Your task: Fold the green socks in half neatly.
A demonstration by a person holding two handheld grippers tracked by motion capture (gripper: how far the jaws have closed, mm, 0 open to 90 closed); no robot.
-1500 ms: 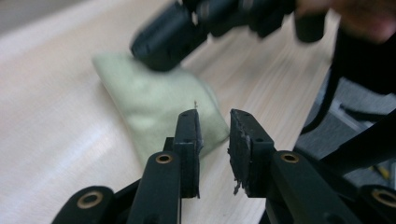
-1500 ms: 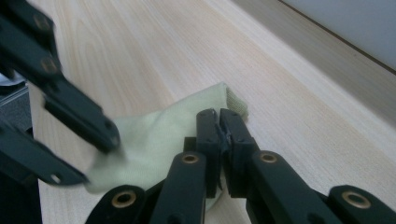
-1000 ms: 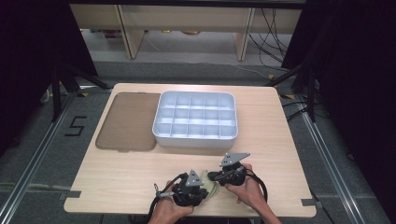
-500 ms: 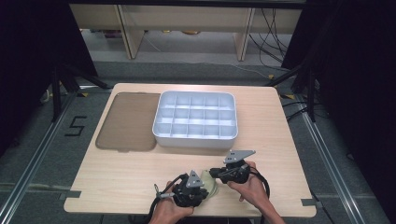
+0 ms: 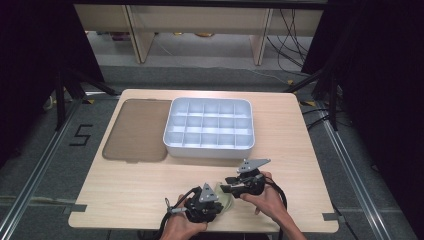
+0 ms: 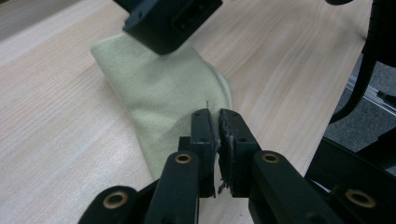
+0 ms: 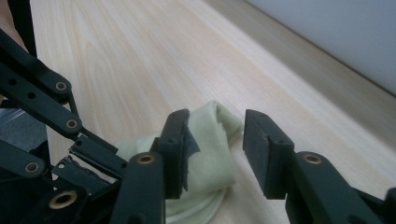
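Your left gripper is pinched tight on the near edge of the pale green cloth, while your right gripper stands with its jaws apart, straddling the cloth's folded end. Beyond both grippers sit the white compartment tray and, beside it, a brown lid on the table.

A single black numeral "5" stands on the grey floor to the left of the light wooden table in the high view. Nothing else is readable there or in either gripper view.
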